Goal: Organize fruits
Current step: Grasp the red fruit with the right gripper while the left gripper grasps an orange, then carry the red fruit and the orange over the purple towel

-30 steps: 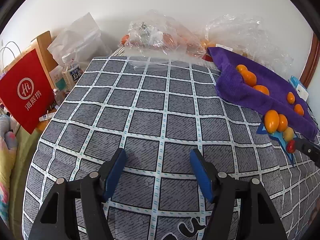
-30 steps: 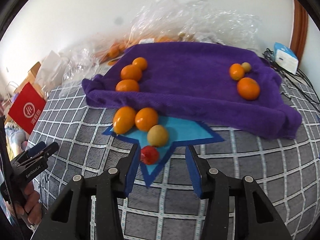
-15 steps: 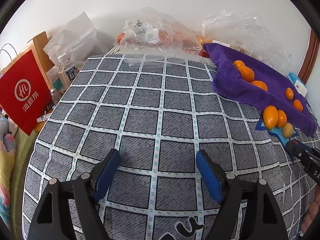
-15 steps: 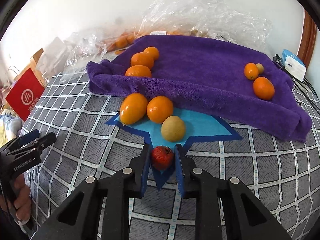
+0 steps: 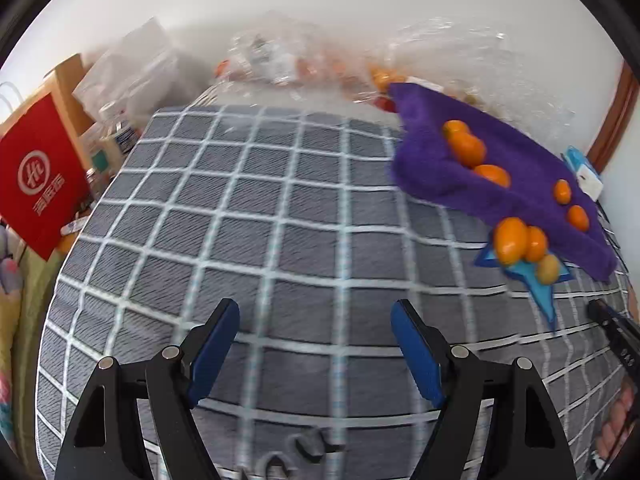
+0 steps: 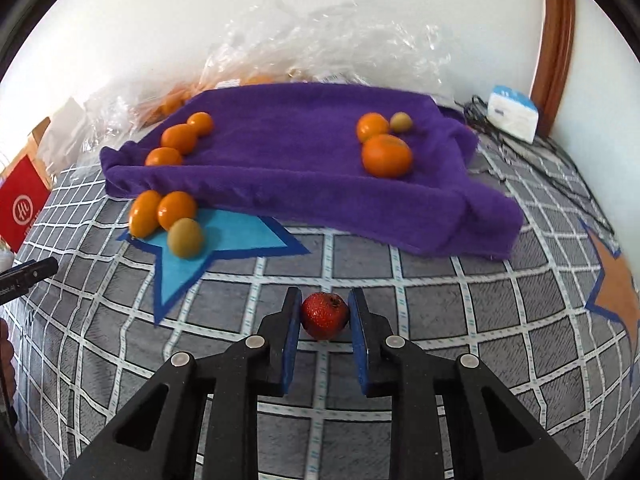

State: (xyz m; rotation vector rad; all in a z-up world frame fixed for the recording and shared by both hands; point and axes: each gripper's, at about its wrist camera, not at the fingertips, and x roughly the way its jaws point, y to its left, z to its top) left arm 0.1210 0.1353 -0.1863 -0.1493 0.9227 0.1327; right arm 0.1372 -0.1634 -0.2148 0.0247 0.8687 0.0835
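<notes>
My right gripper (image 6: 325,298) is shut on a small red fruit (image 6: 324,315) and holds it above the checked cloth, right of the blue star mat (image 6: 224,236). On that mat lie two orange fruits (image 6: 176,210) and a yellow-green fruit (image 6: 185,237). A purple towel (image 6: 296,160) behind it carries several orange fruits (image 6: 386,156). My left gripper (image 5: 316,316) is open and empty over the grey checked cloth (image 5: 256,220), far left of the towel (image 5: 516,176) and the blue star mat (image 5: 540,280).
Crinkled clear plastic bags (image 6: 320,48) with more fruit lie against the wall. A red paper bag (image 5: 40,184) and bottles stand at the left edge. A white box (image 6: 514,114) and cables lie at the right. An orange star mat (image 6: 620,288) is at the far right.
My right gripper closed on the red fruit at the blue mat's tip, lifted it and carried it right, off the mat. My left gripper stayed open and drifted a little.
</notes>
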